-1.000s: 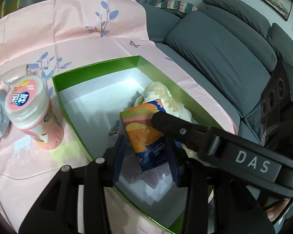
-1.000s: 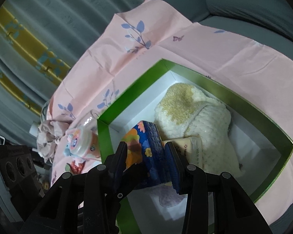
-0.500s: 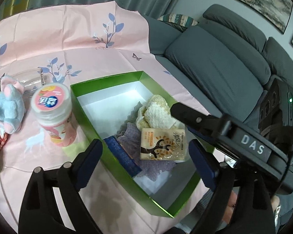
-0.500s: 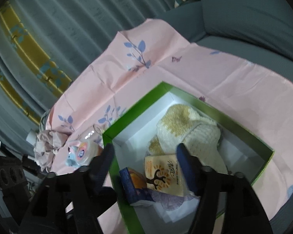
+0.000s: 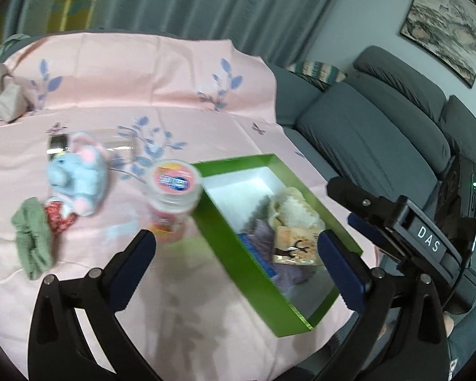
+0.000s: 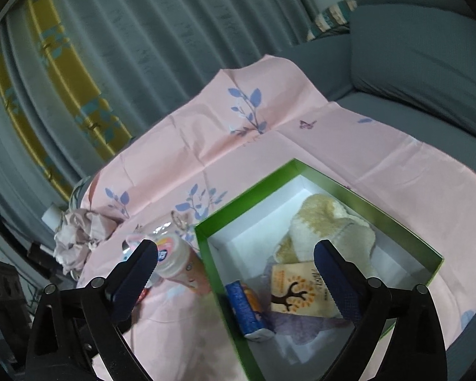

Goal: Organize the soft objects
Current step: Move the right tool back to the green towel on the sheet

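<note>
While your left gripper (image 5: 236, 249) hangs over the pink cloth (image 5: 161, 73), its jaws have just been opening and now stand wide apart with nothing between them; your right gripper (image 6: 234, 265) matches it, jaws just spread and released, the box contents below them but untouched. Your left view gives you what the right cannot: a fluffy blue plush elephant (image 5: 76, 174) with pink ears, a ribbed green fabric piece (image 5: 31, 243) and a small red patterned thing (image 5: 58, 219) beside it, all lying on the cloth well apart from the box. It also catches the other gripper's black body (image 5: 406, 222) at the right and a framed picture (image 5: 444, 23) on the wall. Your right view looks straight down into the green box (image 6: 380, 209), and there the packing is clear: a cream knitted hat (image 6: 330, 225) against the far wall, a flat tan tissue pack (image 6: 296, 287) with a tree print, a blue tissue pack (image 6: 246, 308) standing on edge along the near wall, a pale purple cloth (image 6: 298, 327) under them. Both views share the round pink plastic jar (image 5: 174, 197), upright just outside the box. Glossy cardboard walls, white inside. Grey sofa (image 5: 374, 133) behind, ribbed cushions.
</note>
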A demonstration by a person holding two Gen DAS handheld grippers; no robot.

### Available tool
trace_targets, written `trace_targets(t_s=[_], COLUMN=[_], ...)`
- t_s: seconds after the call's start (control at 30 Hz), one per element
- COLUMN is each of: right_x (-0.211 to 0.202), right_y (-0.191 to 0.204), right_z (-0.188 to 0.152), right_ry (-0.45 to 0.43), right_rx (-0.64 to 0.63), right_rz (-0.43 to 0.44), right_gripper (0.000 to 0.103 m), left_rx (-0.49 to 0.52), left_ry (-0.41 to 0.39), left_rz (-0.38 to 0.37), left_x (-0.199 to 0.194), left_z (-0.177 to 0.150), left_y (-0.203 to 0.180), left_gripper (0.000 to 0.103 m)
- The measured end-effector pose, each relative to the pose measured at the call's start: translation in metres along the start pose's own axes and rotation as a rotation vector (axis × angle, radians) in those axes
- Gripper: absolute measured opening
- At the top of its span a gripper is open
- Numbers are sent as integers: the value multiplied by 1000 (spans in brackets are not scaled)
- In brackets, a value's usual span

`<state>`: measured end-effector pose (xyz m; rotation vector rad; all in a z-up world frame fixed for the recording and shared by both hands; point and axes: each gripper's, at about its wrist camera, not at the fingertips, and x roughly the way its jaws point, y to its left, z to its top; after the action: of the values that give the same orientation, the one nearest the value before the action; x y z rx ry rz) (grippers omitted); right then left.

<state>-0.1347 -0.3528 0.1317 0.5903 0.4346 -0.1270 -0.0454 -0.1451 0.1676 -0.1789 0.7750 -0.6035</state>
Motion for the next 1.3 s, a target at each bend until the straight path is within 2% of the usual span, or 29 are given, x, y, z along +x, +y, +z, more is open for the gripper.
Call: trace_targets(t_s=[0.3, 0.53, 0.67, 0.8, 0.87, 0.93, 1.03, 1.2, 1.3], right_x=[-1, 7, 19, 33, 40, 48, 61, 93, 116], right_y=[35, 65, 86, 104, 112, 122, 140, 172, 191], right_z=[-7, -19, -30, -43, -51, -60, -76, -100, -115], right_ry=[-11, 17, 61, 108, 132, 158, 202, 316, 363], right_rx=[-81, -158, -210, -238, -247, -263, -294, -283, -314], right_rz=[9, 44, 78, 121, 141, 163, 199, 220, 205], right_gripper=[99, 99, 99, 99, 99, 99, 99, 99, 99], left_rx=[-58, -122, -186, -293, -363, -398, -440, -464, -450], left_ry=[-51, -77, -68, -45, -15, -19, -48, -79, -101], left_rz=[117, 249, 315, 361, 401, 411, 449, 413, 437], left_x=[-38, -64, -68, -65, -63, -64, -72, -79, -84], left_z=[-12, -29, -48, -68, -74, -74, -75, -73, -71], left_y=[51, 102, 144, 188, 211, 224, 233, 241, 241], left_gripper=[102, 102, 102, 102, 100, 101, 100, 91, 89])
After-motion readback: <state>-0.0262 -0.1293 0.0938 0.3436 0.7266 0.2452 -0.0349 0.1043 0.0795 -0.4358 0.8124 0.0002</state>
